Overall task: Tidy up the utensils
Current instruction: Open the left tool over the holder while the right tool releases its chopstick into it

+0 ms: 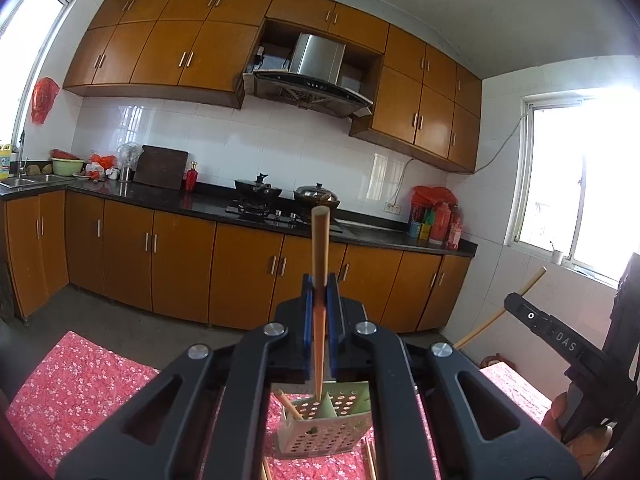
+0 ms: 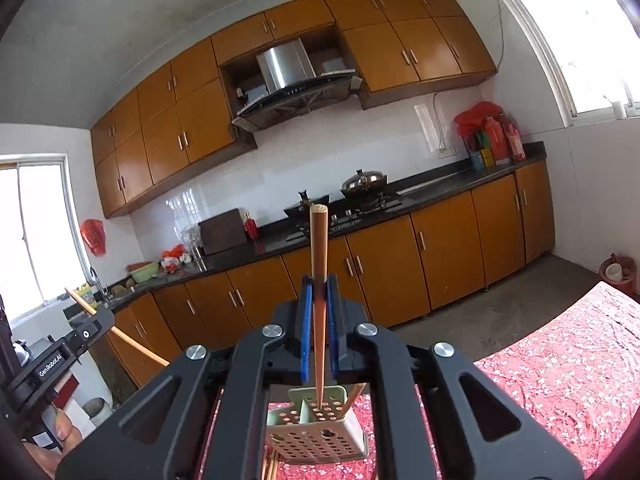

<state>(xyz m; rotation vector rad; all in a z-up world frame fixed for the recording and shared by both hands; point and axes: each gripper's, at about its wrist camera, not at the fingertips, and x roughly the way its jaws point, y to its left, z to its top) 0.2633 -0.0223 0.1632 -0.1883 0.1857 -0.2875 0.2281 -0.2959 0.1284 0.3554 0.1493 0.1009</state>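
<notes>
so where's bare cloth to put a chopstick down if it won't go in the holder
Crowded: loose chopsticks lie beside the green holder. Free: red floral tablecloth right of the holder toward the table edge in the right wrist view, and the cloth left of it in the left wrist view.

The left gripper [image 1: 320, 292] is pointing level and forward, its blue pads [image 1: 307, 312] pinching a chopstick [image 1: 320, 248] that is standing upright between them. The right gripper [image 2: 319, 292] is holding the same pose, its pads [image 2: 306, 320] clamped on a second chopstick [image 2: 319, 248]. Each gripper is showing at the edge of the other's view, side by side and apart. A hand [image 1: 580, 432] is gripping the right handle, and a thumb [image 2: 64, 426] is wrapping the left one
</notes>
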